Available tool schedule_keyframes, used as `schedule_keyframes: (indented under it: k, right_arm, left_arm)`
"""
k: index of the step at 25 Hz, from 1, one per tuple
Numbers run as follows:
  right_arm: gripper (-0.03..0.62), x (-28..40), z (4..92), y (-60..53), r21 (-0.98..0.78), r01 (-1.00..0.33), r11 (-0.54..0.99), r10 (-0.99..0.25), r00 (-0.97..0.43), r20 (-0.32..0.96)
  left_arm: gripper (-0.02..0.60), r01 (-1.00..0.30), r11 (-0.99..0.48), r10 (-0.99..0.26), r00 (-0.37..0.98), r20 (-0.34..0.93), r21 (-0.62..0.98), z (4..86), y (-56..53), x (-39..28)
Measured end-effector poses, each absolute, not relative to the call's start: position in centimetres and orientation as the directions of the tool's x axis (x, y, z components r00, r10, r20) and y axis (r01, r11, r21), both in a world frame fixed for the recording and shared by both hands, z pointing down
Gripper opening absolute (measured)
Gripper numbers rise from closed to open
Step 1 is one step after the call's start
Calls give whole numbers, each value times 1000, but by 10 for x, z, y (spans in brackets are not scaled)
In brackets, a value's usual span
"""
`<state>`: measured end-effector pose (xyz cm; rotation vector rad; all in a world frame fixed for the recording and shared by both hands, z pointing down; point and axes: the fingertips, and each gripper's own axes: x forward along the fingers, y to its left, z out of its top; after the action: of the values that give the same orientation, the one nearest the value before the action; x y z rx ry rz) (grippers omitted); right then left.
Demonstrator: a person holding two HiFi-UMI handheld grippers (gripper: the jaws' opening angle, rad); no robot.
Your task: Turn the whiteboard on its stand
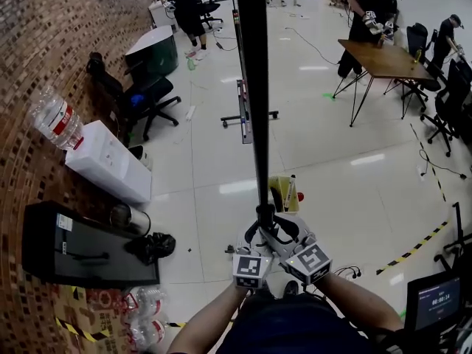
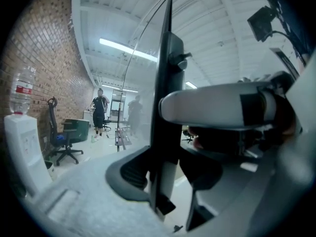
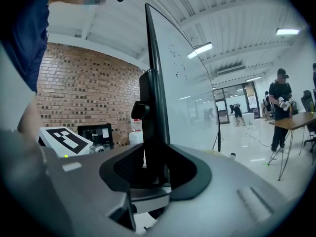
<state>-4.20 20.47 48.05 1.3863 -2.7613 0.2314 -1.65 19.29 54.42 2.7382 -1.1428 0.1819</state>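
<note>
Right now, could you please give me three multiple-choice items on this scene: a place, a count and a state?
1. Where does the water dispenser stand? A beside the brick wall; B on a shelf; C in mid-floor.
2. How many grippers grip the whiteboard? A none; B one; C two.
3. The right gripper has its jaws: A wide apart, empty; B closed on the whiteboard's frame; C holding a cup.
Answers: 1A, it stands against the bricks. 2C, the left gripper joins the right there. 3B, the frame sits clamped between them.
</note>
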Motion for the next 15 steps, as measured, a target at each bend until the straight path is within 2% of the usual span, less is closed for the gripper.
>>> schedule_keyframes:
  k: [10,15]
  right_arm:
    - [149,-64,487,237,-131,-766,629,-761,-641,102]
    - [149,-65,489,253,-138,-763,632,-755,-646,114]
  left_arm:
    - [189,-775,-628,-744,625,234,71,549,224,-42]
    - [190,-771,-632,-738,631,240,83,551,240,-42]
